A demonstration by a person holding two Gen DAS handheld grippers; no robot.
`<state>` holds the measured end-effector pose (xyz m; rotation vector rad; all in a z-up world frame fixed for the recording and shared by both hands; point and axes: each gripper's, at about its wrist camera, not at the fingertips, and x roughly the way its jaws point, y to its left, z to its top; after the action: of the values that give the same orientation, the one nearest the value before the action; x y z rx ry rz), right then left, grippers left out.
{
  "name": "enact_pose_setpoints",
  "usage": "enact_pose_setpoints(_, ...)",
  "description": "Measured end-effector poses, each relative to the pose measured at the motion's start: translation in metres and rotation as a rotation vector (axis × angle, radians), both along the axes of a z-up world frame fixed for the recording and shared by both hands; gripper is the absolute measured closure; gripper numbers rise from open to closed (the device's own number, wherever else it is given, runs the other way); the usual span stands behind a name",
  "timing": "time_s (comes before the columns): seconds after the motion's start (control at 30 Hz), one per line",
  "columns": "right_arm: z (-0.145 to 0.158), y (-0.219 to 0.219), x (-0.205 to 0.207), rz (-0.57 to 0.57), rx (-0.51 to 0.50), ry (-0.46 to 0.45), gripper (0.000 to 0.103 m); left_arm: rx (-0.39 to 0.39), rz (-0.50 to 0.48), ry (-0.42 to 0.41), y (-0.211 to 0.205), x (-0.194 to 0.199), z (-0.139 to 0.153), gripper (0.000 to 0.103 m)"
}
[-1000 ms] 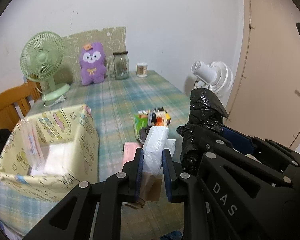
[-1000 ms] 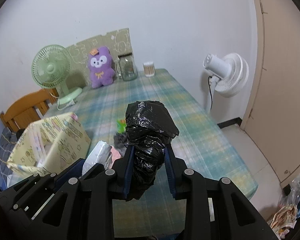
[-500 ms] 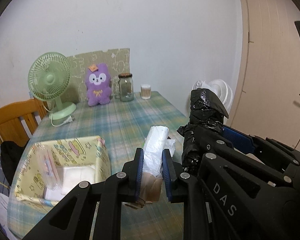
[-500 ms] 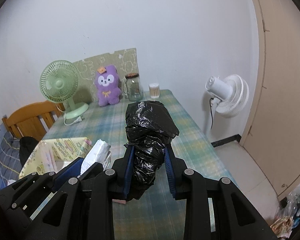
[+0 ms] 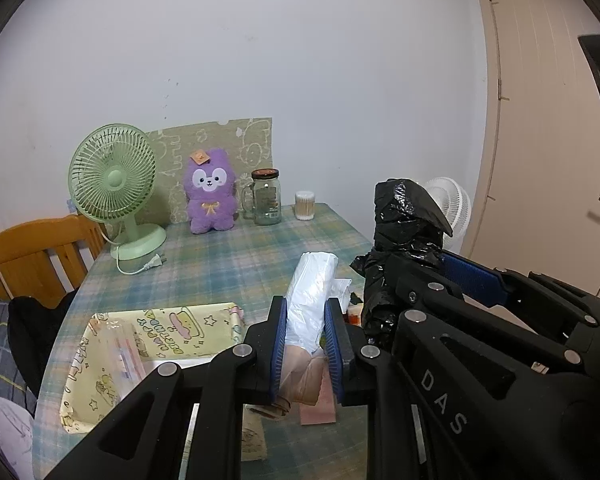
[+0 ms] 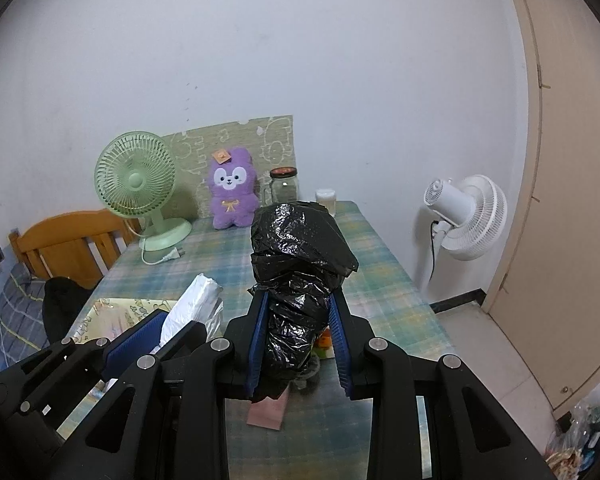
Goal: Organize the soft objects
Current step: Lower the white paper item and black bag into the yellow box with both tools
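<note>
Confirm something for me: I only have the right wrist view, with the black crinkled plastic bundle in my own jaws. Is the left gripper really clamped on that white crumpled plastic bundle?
Observer: Yes. In the left wrist view, the left gripper has both blue pads pressed against the white crumpled plastic bundle, which sticks out past the fingertips.
Operator: Does anything hang off its near end?
Observer: A tan, translucent part of it sits between the pads, behind the white part.
Operator: That yellow cartoon-print box is mostly hidden for me. Is it open?
Observer: The yellow cartoon-print box is open-topped, with clear plastic packaging and something white inside.
</note>
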<state>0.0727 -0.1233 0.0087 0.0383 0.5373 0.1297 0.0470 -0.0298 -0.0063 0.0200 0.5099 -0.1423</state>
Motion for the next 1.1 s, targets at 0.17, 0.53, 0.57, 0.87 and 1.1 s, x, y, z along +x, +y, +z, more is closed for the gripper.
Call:
enact_pose_setpoints(0.17,-0.003,0.018,0.008,0.020,0.009,0.004,0.070,0.012,0.019,-0.006,0.017,0.004,0.000,0.085)
enact_pose_setpoints(0.53,-0.006,0.058,0.023,0.096,0.009,0.012,0.070,0.019,0.084,-0.004,0.056,0.014,-0.004,0.085)
enact_pose_setpoints(0.57,-0.007,0.062,0.024,0.103,0.007,0.017,0.070,0.018,0.093,0.001,0.060,0.016,-0.005,0.085)
enact_pose_setpoints(0.87,-0.022,0.088,0.031,0.148,-0.005,0.057,0.070,0.020,0.138,0.045,0.086,0.029,-0.021,0.085)
enact_pose_setpoints(1.1,-0.035,0.110,0.036,0.190,0.003,0.086,0.070,0.035,0.169,0.085,0.107,0.036,-0.034,0.085)
